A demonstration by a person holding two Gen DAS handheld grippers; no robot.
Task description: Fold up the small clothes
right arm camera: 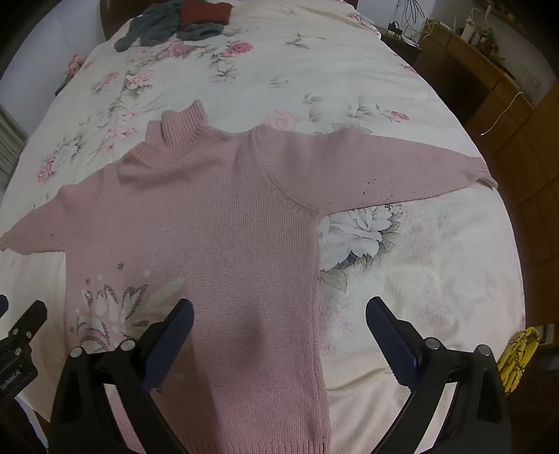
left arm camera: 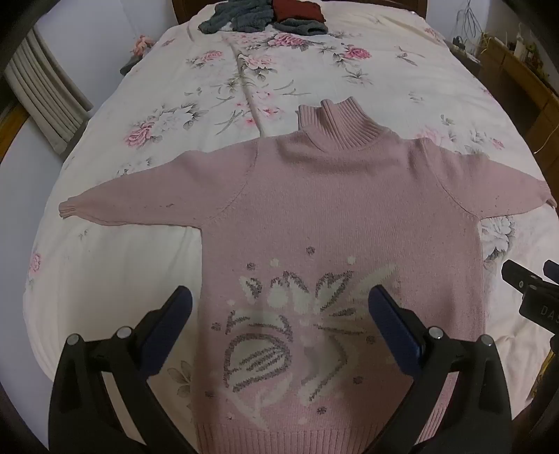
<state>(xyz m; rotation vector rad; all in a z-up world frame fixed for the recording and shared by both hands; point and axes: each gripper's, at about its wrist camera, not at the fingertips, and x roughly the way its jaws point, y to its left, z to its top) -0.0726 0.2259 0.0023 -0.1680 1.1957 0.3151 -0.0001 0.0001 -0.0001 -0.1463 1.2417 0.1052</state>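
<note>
A small pink knit sweater with a ribbed turtleneck lies flat on the bed, both sleeves spread out to the sides. A white and grey knitted pattern covers its lower front. My left gripper hovers open above the hem, its fingers apart over the pattern. In the right wrist view the same sweater fills the centre. My right gripper is open above the sweater's right side seam, holding nothing. The right gripper's body shows at the left wrist view's right edge.
The bed has a cream floral sheet. A pile of grey and dark red clothes lies at the far end. A wooden desk with cables stands to the right. A yellow patterned object sits by the bed's right edge.
</note>
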